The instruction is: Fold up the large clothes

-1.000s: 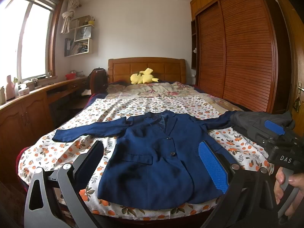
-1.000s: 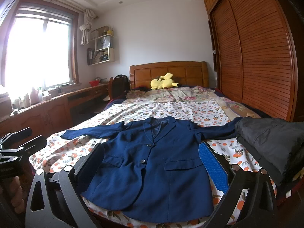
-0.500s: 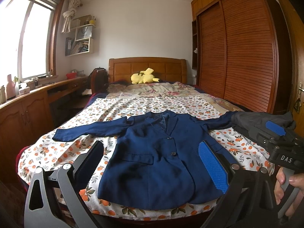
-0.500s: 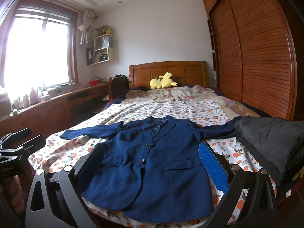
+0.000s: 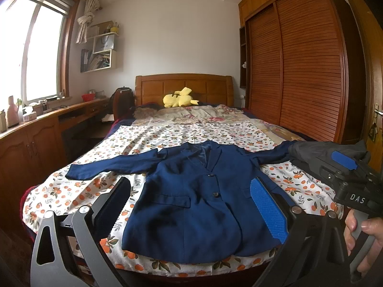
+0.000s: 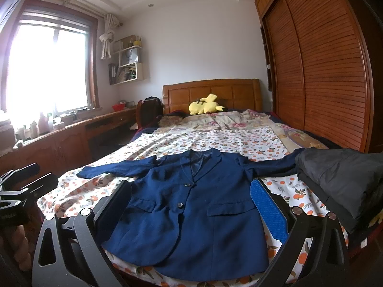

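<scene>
A navy blue blazer [image 5: 191, 203] [image 6: 191, 212] lies flat and buttoned on the flowered bedspread [image 5: 182, 131], sleeves spread out to both sides. Its right sleeve end runs under a dark folded garment [image 6: 342, 184] [image 5: 320, 150]. My left gripper [image 5: 189, 191] is open, held above the foot of the bed short of the blazer's hem, nothing between its fingers. My right gripper [image 6: 191, 191] is likewise open and empty, hovering before the hem. The right gripper's body [image 5: 349, 177] shows at the right of the left wrist view, held by a hand [image 5: 363, 236].
A yellow plush toy [image 5: 178, 99] rests by the wooden headboard [image 5: 184, 83]. A slatted wardrobe [image 5: 299, 71] lines the right side. A wooden desk counter [image 5: 36, 124] with bottles runs under the window on the left. The left gripper's body [image 6: 16, 191] shows at the left of the right wrist view.
</scene>
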The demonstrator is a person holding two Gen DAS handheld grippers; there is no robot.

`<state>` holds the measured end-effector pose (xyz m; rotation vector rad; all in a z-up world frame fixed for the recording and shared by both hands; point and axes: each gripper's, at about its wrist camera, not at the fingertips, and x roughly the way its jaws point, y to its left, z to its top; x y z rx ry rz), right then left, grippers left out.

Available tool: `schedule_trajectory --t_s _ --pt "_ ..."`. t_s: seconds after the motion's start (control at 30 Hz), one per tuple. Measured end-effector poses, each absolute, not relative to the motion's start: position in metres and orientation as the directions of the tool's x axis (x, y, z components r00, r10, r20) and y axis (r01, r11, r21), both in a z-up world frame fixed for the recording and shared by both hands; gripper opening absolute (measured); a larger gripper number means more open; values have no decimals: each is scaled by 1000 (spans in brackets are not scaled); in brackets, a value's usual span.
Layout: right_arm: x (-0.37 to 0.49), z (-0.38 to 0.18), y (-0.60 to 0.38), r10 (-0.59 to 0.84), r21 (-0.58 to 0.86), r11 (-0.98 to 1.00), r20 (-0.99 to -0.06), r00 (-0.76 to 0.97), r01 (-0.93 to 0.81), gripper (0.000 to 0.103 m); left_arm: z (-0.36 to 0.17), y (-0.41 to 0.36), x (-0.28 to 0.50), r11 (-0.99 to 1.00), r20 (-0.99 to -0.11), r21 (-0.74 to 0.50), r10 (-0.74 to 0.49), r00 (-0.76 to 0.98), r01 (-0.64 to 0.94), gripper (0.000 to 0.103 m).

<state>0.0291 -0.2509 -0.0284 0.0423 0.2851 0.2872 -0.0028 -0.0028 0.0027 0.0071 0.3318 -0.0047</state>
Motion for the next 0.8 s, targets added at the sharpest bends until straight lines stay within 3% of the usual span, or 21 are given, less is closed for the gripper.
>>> schedule_trajectory --t_s 0.8 --pt "23 -23 -249 290 85 957 -261 921 -277 96 11 -8 -12 1000 -315 9 -5 949 9 101"
